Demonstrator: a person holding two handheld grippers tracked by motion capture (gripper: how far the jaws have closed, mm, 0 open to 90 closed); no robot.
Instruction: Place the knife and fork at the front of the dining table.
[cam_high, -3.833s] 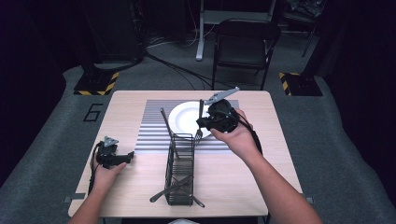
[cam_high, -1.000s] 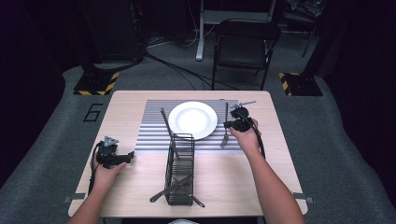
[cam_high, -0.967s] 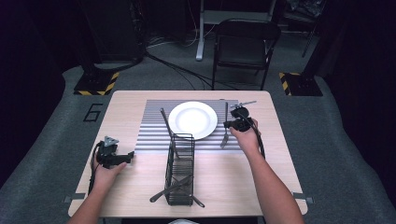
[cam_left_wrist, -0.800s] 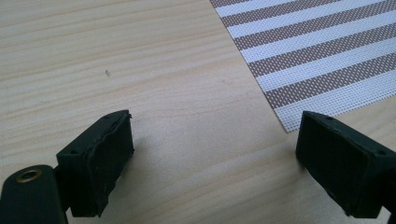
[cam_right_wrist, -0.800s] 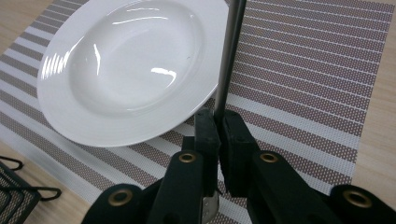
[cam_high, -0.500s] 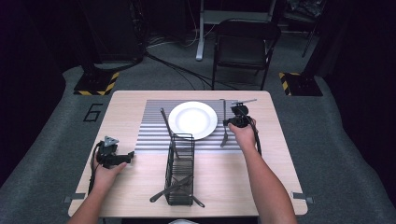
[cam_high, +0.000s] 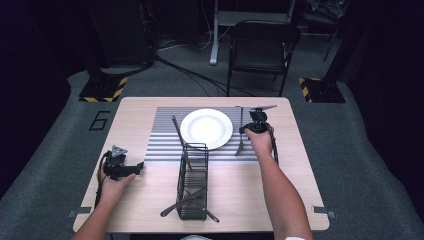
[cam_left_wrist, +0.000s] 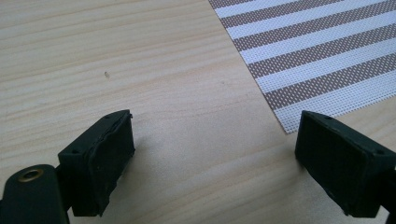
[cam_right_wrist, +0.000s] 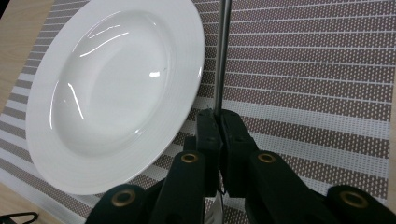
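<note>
A white plate sits on the striped placemat. Just right of it, my right gripper is shut on a metal fork, which lies lengthwise along the mat with its handle pointing away from the person. In the right gripper view the jaws pinch the fork's handle low over the placemat, beside the plate; I cannot tell whether the fork touches the mat. My left gripper rests open on bare wood left of the mat, its jaws wide apart with nothing between them.
A black wire cutlery basket lies on the table's near middle with several utensils in it, some poking out at the near end. One dark utensil sticks out over the mat. The placemat's corner lies ahead of the left jaws. A chair stands behind the table.
The right gripper has carried the fork from over the plate's right rim to the mat right of the plate and sunk a little lower. The left gripper has stayed put.
</note>
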